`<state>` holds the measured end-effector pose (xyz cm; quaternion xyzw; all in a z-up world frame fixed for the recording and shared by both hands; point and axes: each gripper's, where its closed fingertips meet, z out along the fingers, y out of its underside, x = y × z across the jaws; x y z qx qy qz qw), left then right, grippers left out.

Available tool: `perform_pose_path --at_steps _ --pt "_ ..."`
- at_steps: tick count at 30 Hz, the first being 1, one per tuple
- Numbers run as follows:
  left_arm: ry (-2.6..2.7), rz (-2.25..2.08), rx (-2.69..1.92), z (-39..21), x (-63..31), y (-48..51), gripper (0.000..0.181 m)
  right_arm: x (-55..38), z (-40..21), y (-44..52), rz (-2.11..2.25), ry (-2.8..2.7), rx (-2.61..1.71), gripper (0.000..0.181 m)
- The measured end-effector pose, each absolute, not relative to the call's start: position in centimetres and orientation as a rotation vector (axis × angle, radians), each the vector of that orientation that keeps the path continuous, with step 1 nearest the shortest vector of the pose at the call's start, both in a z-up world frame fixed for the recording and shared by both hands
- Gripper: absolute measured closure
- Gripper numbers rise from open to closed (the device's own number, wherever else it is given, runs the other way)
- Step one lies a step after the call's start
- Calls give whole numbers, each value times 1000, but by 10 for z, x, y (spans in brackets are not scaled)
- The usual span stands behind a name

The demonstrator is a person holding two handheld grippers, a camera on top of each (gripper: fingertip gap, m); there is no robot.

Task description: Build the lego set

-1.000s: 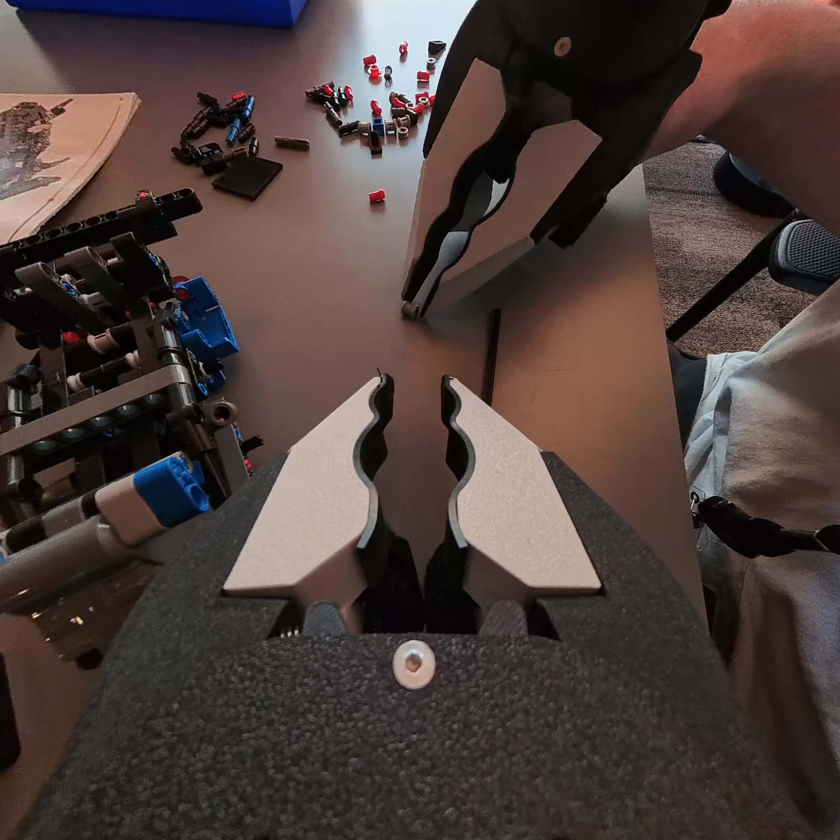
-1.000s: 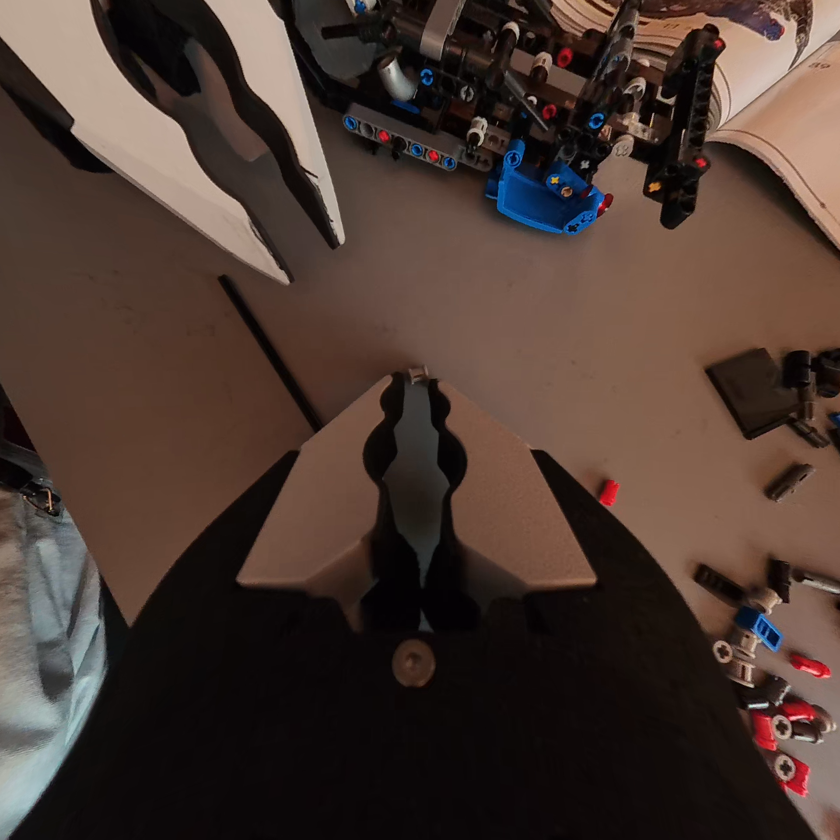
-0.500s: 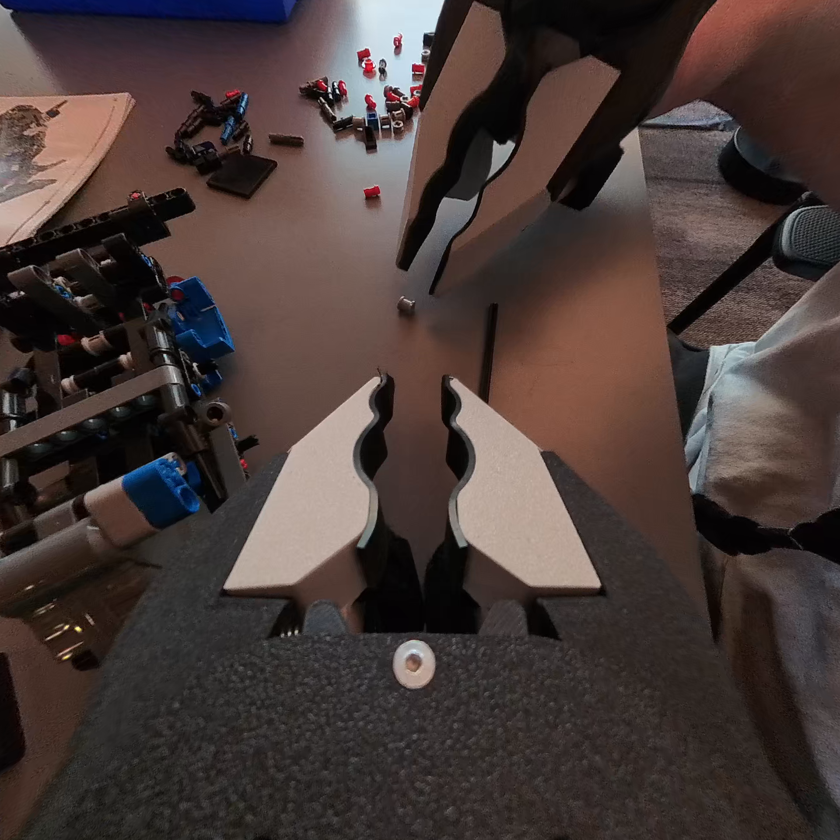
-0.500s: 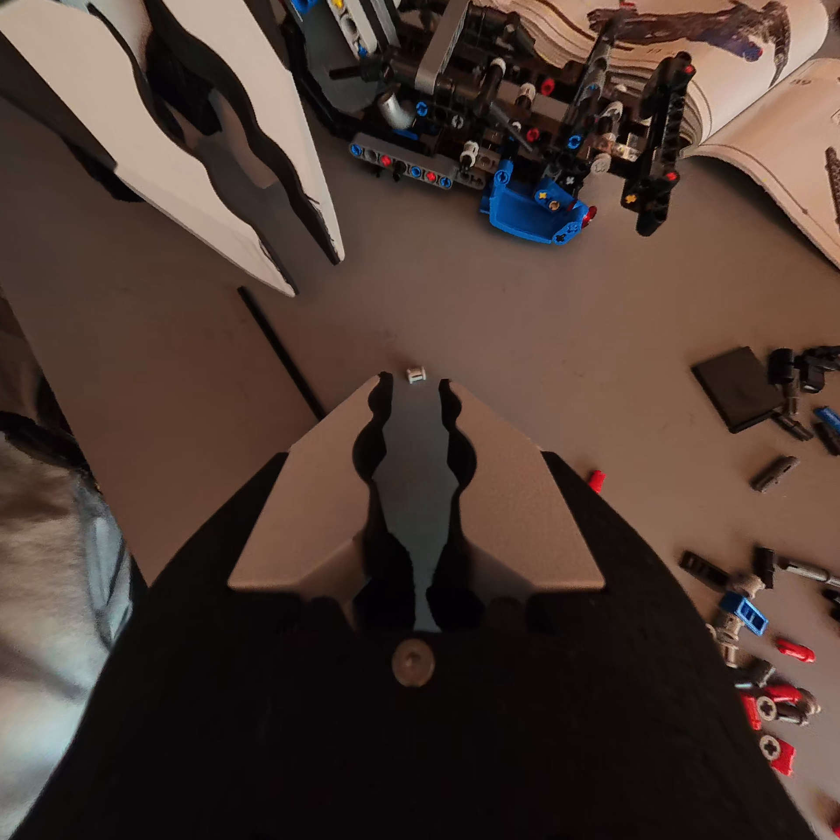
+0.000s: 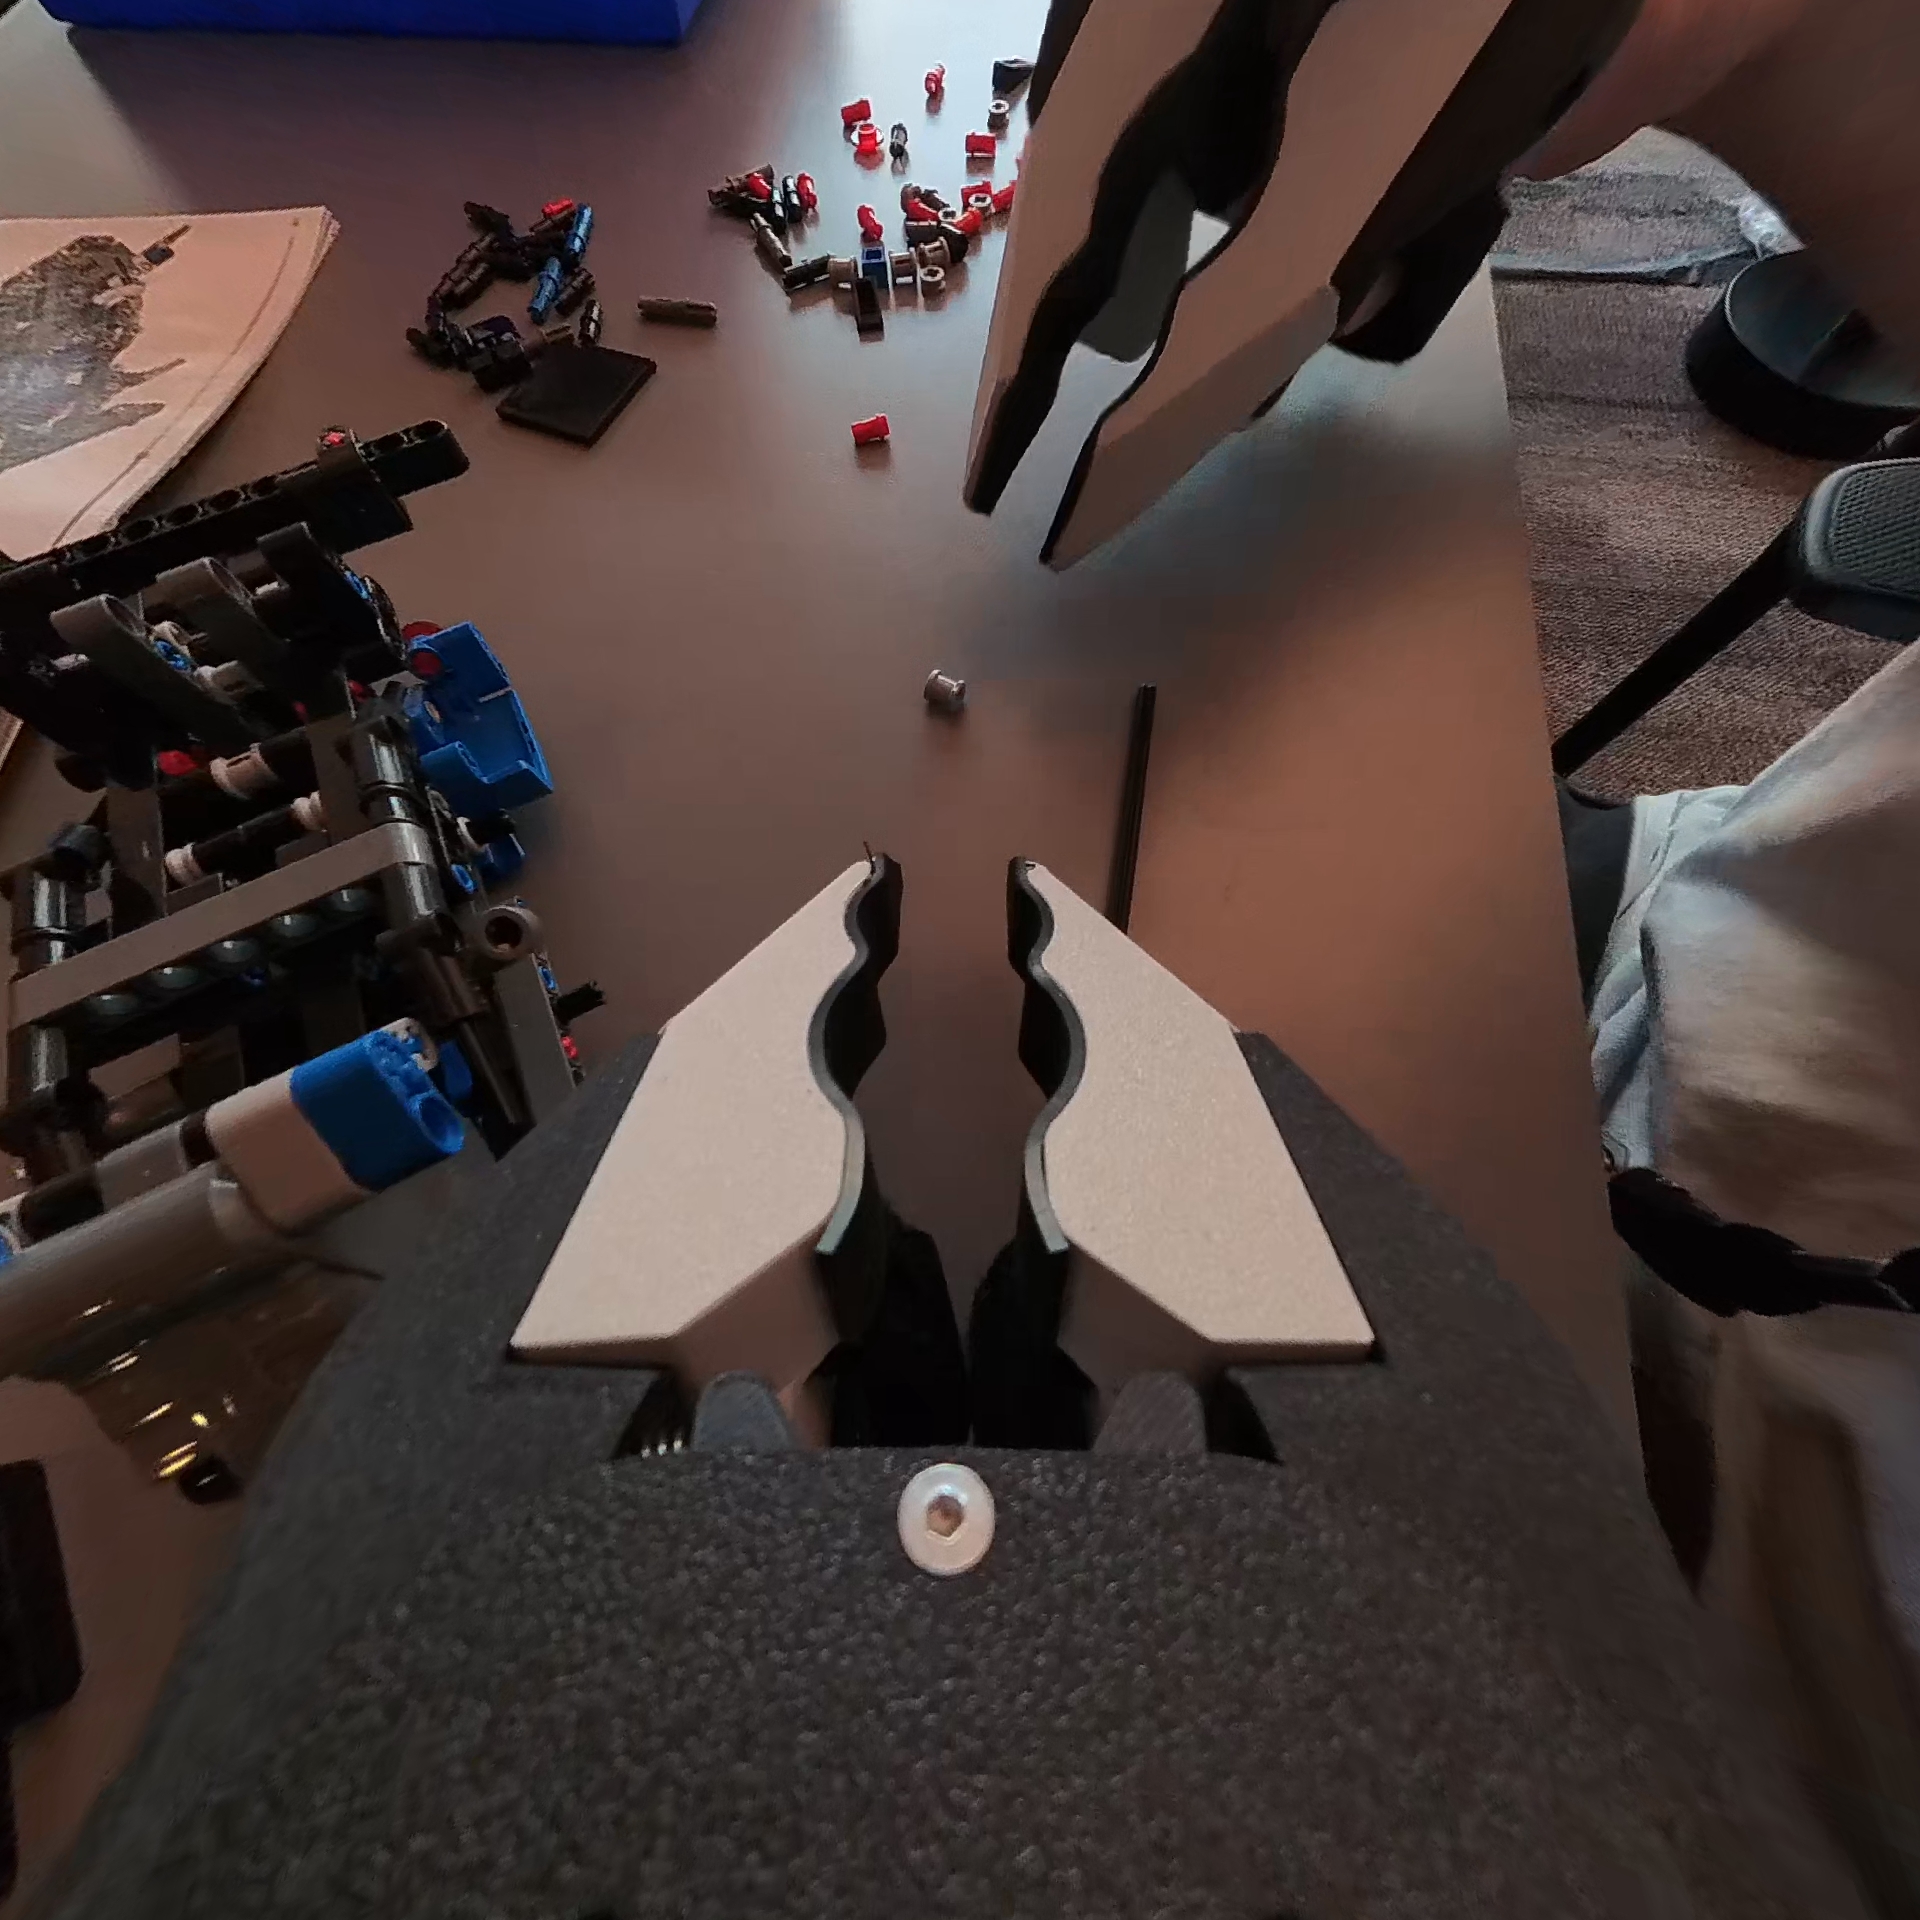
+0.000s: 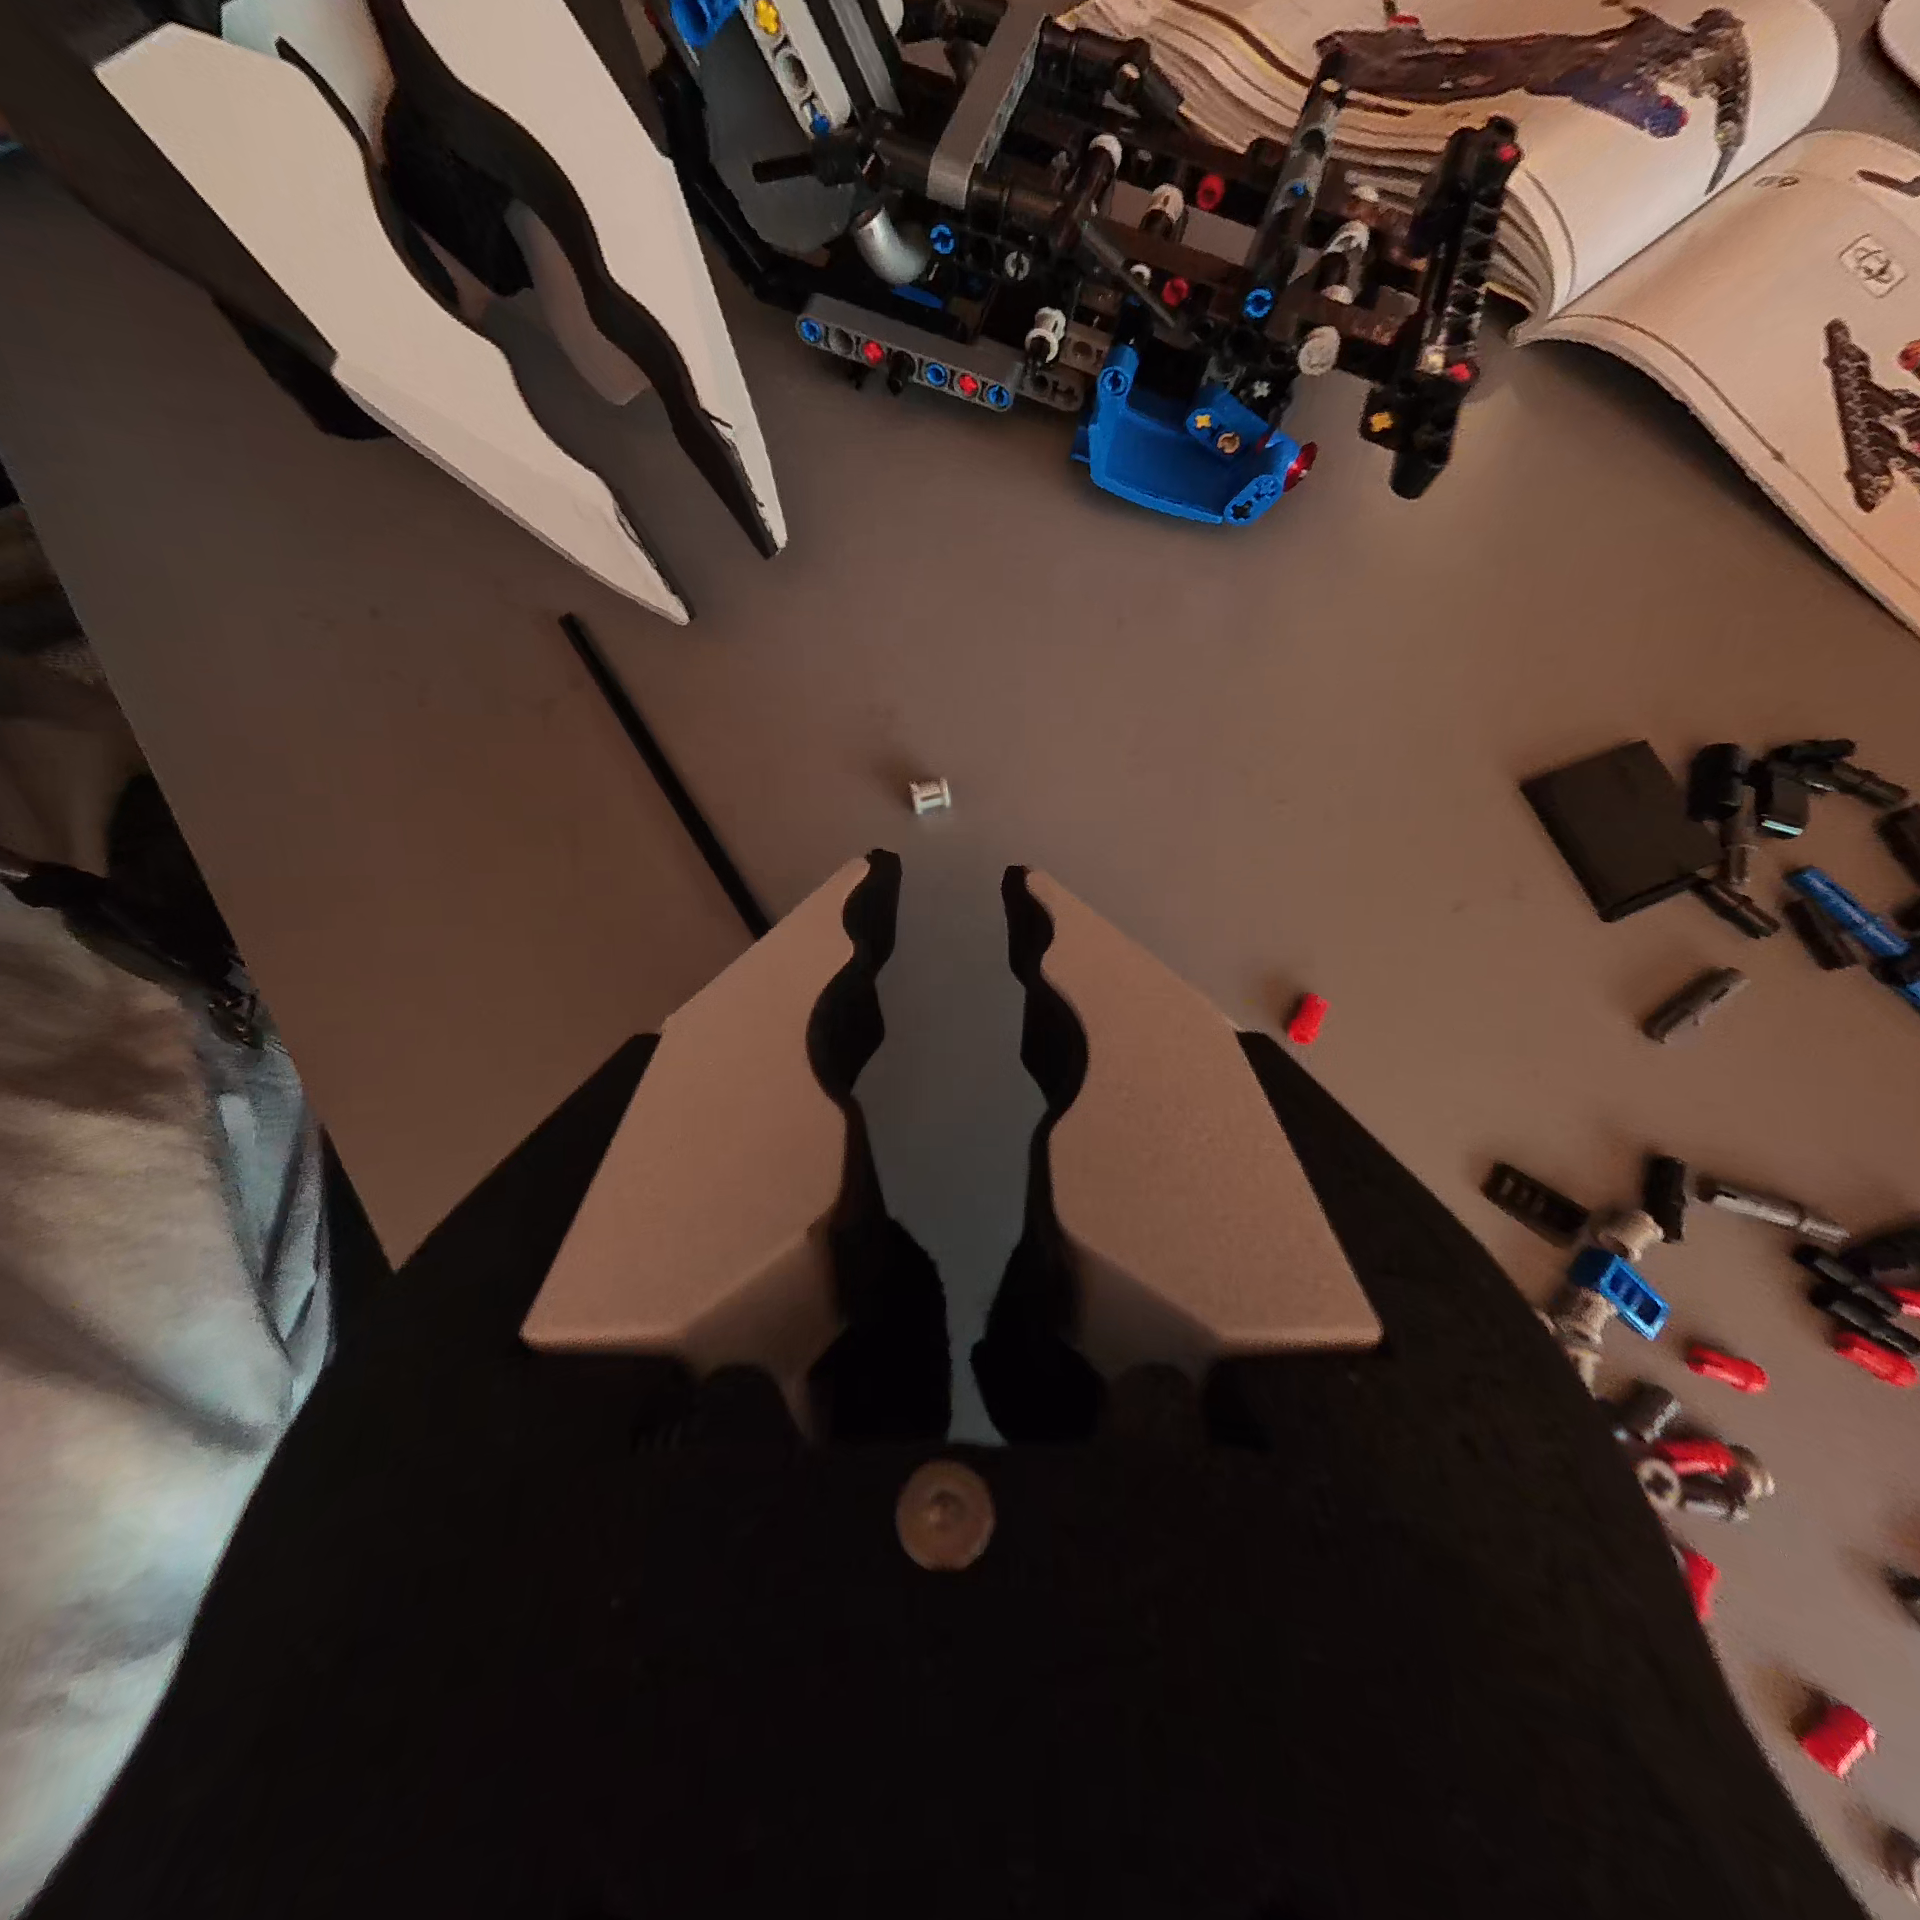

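A small grey bush piece [image 5: 943,690] lies alone on the dark table; it also shows in the right wrist view [image 6: 930,797], just ahead of my right gripper [image 6: 943,868]. My right gripper is open and empty, lifted above the table [image 5: 1013,530]. My left gripper [image 5: 945,868] is open and empty, low over the table, a short way in front of the bush; it also shows in the right wrist view [image 6: 727,582]. A thin black axle [image 5: 1130,800] lies to the right of the bush [image 6: 665,774]. The half-built black, grey and blue model [image 5: 260,831] stands at the left [image 6: 1143,281].
Loose red, black and blue pieces [image 5: 883,229] and a black flat tile [image 5: 577,390] lie farther back; they also lie at the right in the right wrist view [image 6: 1766,1351]. The open instruction book [image 6: 1714,260] lies beyond the model. The table edge [image 5: 1527,623] and a person's clothing [image 5: 1766,1039] are at the right.
My right gripper was shut on the grey bush at the table, then opened and let it go. It has since risen and drawn back. The left gripper has stayed put.
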<state>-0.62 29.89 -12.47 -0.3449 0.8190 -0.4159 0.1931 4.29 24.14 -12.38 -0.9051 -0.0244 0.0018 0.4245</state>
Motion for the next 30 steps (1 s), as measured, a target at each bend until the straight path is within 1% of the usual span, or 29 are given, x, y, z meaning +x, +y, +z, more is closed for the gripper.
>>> perform_pose_path --at_steps 1,8,11,16,18,21,24,30 --pt "2295 -1166 -966 -124 -6 299 162 44 -121 239 4 -49 -2255 161" --pt "2254 -1170 -994 -119 -3 303 163 44 -103 226 82 137 -2108 161" --pt "2235 -1177 -983 -113 -2 304 164 27 -97 226 159 118 -2063 161" --pt "2230 -1165 -973 -114 -2 303 165 16 -108 219 106 94 -2096 161" --pt "2222 -1142 -987 -117 1 305 168 16 -109 217 102 96 -2094 161" --pt "2238 -1125 -1136 -126 5 302 168 20 -104 215 110 129 -2074 161" --pt "2250 -1183 -1286 -129 10 285 163 25 -99 213 82 156 -2055 161" --pt "2301 -1155 -1319 -134 11 261 161 25 -105 208 1 127 -2089 161"
